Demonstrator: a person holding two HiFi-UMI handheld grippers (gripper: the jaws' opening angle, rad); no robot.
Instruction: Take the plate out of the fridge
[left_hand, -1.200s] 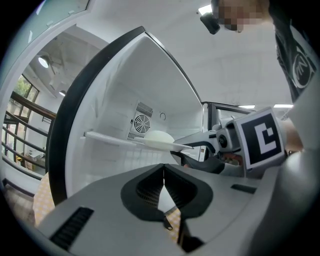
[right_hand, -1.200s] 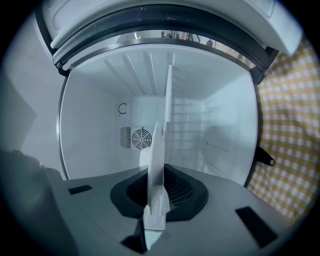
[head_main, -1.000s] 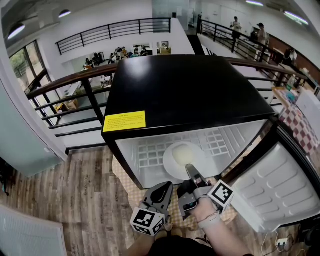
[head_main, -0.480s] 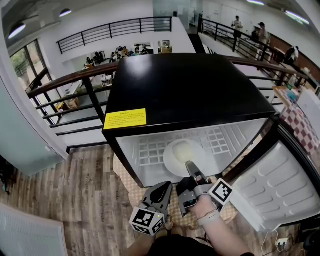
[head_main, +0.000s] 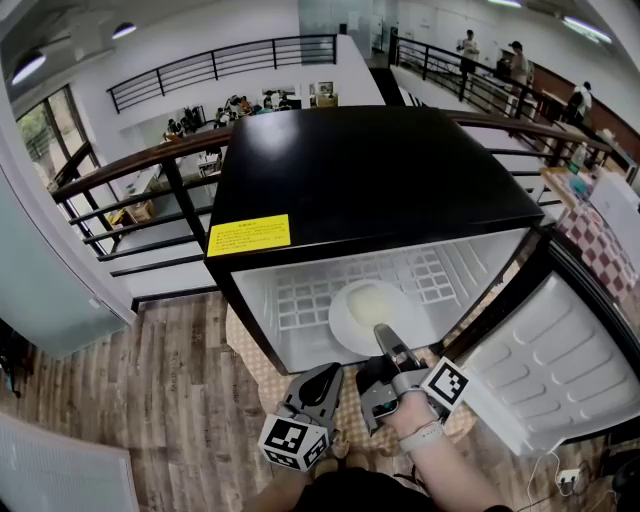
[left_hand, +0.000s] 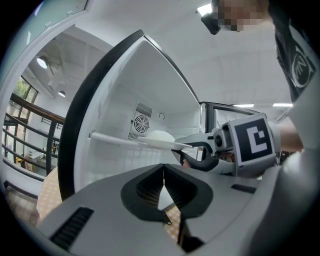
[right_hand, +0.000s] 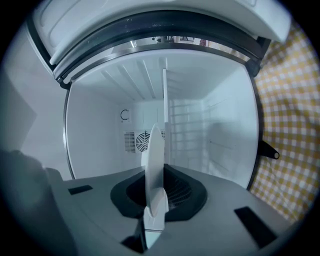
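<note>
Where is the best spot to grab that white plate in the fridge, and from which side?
Its near rim, from the open front of the fridge. The plate lies flat on the wire shelf, so only that thin edge can be pinched, top and bottom. The right tool grips it there.

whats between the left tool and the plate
The right tool, shut on the plate's near rim, sits between them; the left gripper view shows it. The left tool is shut and empty.

The right gripper (head_main: 384, 336), clamped on the plate (head_main: 365, 303), has drifted only slightly rightward.
</note>
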